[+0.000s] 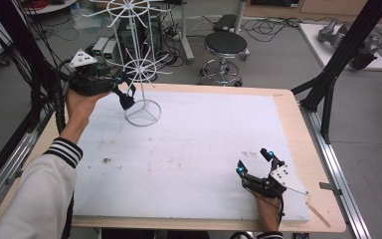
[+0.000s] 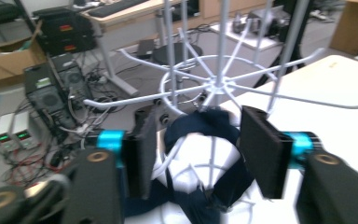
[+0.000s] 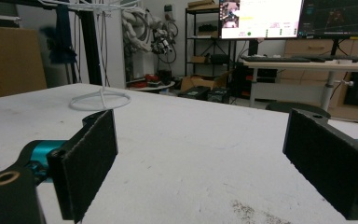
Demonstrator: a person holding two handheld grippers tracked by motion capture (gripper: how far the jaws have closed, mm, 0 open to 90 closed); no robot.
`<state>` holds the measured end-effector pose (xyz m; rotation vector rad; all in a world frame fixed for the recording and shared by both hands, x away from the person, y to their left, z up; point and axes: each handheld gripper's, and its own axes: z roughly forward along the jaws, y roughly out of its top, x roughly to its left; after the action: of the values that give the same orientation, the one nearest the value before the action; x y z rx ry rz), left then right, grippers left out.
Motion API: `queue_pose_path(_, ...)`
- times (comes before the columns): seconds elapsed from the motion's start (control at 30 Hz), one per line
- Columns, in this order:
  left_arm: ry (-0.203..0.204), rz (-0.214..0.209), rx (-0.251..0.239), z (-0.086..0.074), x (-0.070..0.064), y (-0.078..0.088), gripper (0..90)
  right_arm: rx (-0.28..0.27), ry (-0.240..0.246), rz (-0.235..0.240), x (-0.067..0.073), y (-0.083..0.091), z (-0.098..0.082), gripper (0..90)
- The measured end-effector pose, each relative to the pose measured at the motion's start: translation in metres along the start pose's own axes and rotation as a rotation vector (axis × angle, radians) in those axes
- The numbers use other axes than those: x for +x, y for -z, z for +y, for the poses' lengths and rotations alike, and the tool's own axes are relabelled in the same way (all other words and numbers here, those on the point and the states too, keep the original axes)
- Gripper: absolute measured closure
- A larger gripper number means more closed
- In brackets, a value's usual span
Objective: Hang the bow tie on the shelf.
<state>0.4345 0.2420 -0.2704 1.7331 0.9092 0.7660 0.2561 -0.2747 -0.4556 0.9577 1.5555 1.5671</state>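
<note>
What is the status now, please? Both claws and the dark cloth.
Left claw open at white wire rack. Dark cloth hangs on rack arm, between the jaws, not pinched. Right claw open, low over table. Nothing blocking.

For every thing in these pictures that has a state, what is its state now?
Left gripper: open, jaws apart on either side of the cloth, pads not pressing it.
Right gripper: open, nothing between its jaws, low over the white table mat.
White wire rack with spokes: upright on the mat.
Dark blue cloth item: hanging from the rack's lower spokes.
</note>
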Motion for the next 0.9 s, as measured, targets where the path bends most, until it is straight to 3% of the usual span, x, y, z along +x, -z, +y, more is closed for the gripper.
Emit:
queue_pose_path(0.17, -0.005, -0.019, -0.034, -0.001, -0.001, 0.008, 29.8, 0.0, 0.001, 0.0, 0.0, 0.0, 0.0, 9.0)
queue_pose_path(0.23, -0.019, -0.024, -0.075, -0.005, -0.002, 0.014, 25.4, -0.002, 0.004, -0.001, 0.0, 0.0, 0.0, 9.1)
queue_pose_path(0.3, -0.015, -0.042, -0.119, -0.013, -0.002, 0.022, 25.2, 0.0, 0.0, -0.001, 0.0, 0.0, 0.0, 9.1)
queue_pose_path(0.43, 0.017, -0.058, -0.161, -0.036, -0.002, 0.039, 20.6, 0.0, 0.0, -0.001, 0.0, 0.0, 0.0, 9.0)
queue_pose_path(0.63, 0.043, -0.124, -0.215, -0.087, -0.013, 0.063, 17.2, 0.001, 0.0, -0.001, 0.0, 0.0, 0.0, 9.1)
queue_pose_path(0.8, 0.007, -0.191, -0.252, -0.137, -0.03, 0.079, 16.9, 0.001, 0.002, -0.001, 0.0, 0.0, 0.0, 9.1)
queue_pose_path(0.9, 0.022, -0.195, -0.28, -0.164, -0.033, 0.086, 16.7, 0.002, 0.002, -0.002, 0.0, 0.0, 0.0, 9.1)
